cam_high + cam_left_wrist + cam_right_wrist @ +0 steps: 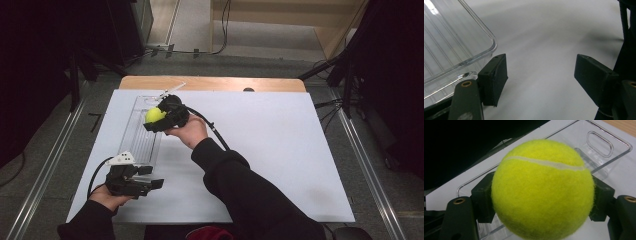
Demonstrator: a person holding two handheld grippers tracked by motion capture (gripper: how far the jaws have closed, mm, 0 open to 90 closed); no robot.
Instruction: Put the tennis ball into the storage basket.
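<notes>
Over the clear tray (pixel 141 135) near the bench's far left corner, the right claw (pixel 159 118) clamps a tennis ball (pixel 155 115); lowering and releasing seems next, while the left claw (pixel 150 177) gapes wide, empty

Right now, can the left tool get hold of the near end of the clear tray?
Probably yes. The left tool is open, with one jaw right beside the clear tray corner; nothing lies between them, and the right tool with the tennis ball is farther up.

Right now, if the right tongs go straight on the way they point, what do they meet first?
Probably the clear tray. The right tongs, shut on the tennis ball, point down at it, with the ball leading. How far above the tray it hangs is unclear.
</notes>
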